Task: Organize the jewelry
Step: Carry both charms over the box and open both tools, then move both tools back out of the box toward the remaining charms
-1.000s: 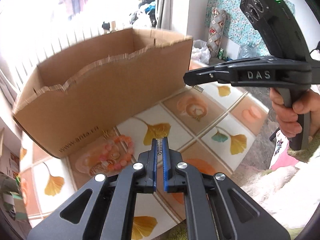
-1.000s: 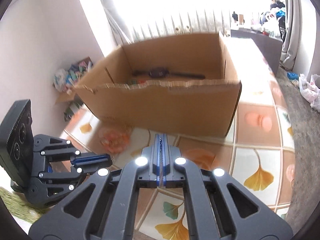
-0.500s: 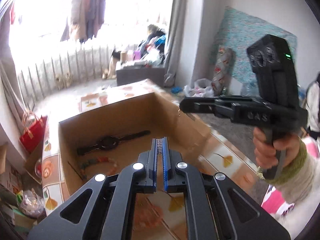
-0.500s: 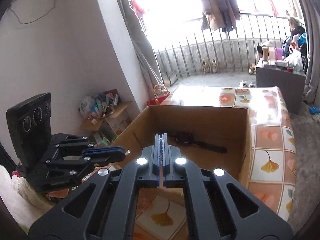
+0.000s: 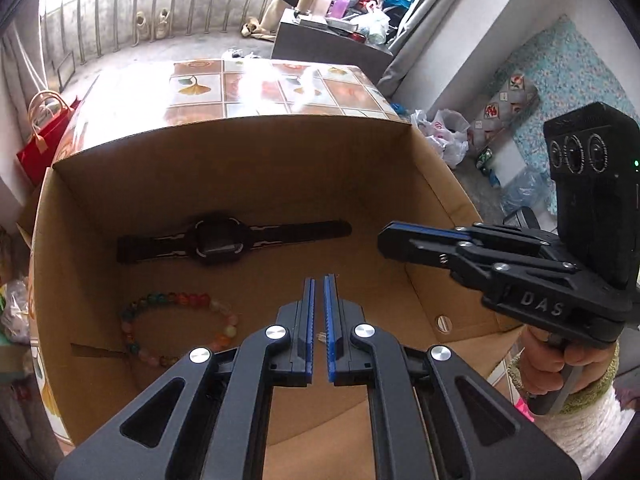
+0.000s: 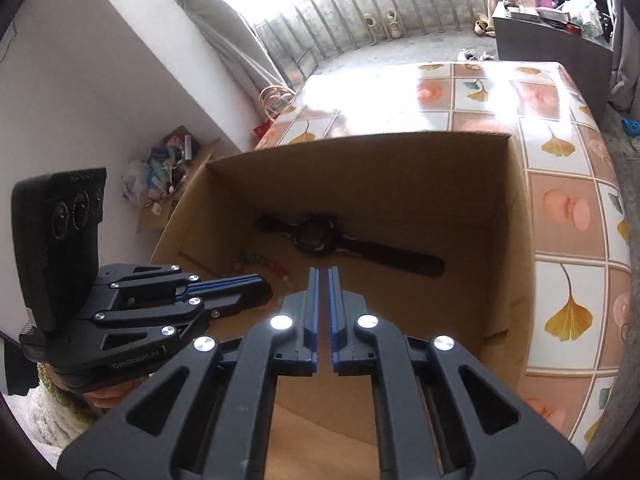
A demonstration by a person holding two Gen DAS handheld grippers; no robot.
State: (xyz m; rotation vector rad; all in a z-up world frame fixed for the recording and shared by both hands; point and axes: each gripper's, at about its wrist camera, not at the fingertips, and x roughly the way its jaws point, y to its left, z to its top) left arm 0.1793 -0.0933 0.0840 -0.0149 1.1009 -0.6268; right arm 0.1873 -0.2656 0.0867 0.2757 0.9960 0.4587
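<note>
An open cardboard box (image 5: 240,168) (image 6: 360,168) stands on the tiled table (image 5: 260,88). Inside lie a black watch (image 5: 218,238) (image 6: 316,236) and a coloured bead bracelet (image 5: 176,300) (image 6: 260,260). My left gripper (image 5: 319,278) (image 6: 264,290) hangs over the box's near half, shut on a small clear piece of jewelry (image 5: 320,336) deep between its blue pads. My right gripper (image 6: 322,270) (image 5: 386,236) hovers over the box's right side. Its jaws are opening, with nothing between them.
The table cloth (image 6: 568,240) with leaf and peach tiles extends behind and right of the box. A red bag (image 5: 44,136) sits on the floor at left. A grey cabinet (image 5: 324,44) stands beyond the table. A hand (image 5: 576,356) grips the right tool.
Both grippers rose from in front of the box and moved over it, now looking down inside. The right jaws have parted a little, and the thin chain seen between them is gone.
</note>
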